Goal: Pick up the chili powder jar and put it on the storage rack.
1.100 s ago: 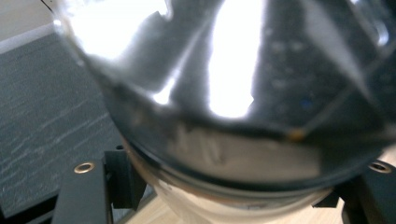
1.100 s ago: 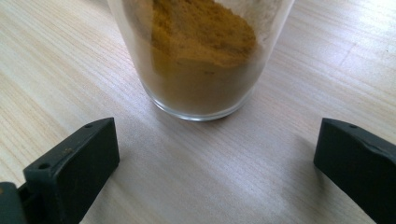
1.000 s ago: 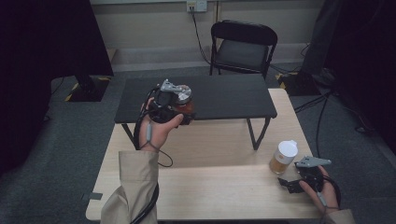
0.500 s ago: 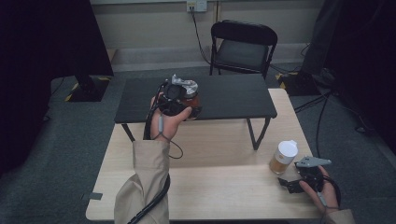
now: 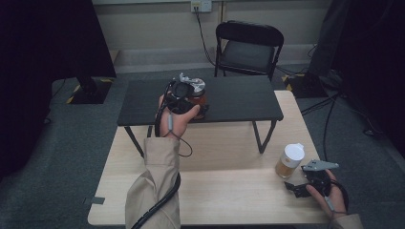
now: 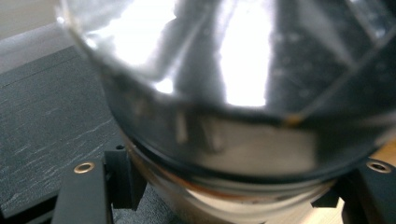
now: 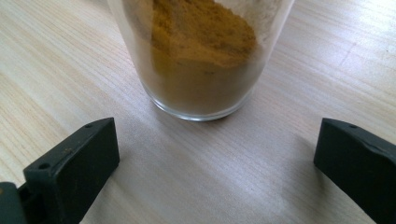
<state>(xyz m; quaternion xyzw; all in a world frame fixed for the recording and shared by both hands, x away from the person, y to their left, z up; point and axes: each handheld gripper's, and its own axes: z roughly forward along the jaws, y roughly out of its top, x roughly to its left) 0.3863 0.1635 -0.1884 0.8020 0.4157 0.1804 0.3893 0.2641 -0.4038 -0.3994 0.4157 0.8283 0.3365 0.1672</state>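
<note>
The jar point(image 5: 197, 95) with a shiny lid sits clamped between the jaws of the left gripper point(image 5: 184, 98), over the near edge of the black table point(image 5: 239, 98). In front of that table, on the wooden table point(image 5: 215, 157), the right gripper point(image 5: 298, 183) rests with jaws apart, just behind a spice jar point(image 5: 289, 161).

Left hand-held gripper point(image 5: 191, 98) clamped on a foil-topped jar point(image 5: 197, 94), over the near edge of the black counter point(image 5: 239, 98). Right hand-held gripper point(image 5: 298, 183) resting open on the light wooden counter point(image 5: 224, 157), just beside a white-lidded glass of yellow-brown powder point(image 5: 289, 161). Black folding chair point(image 5: 248, 47) behind.
</note>
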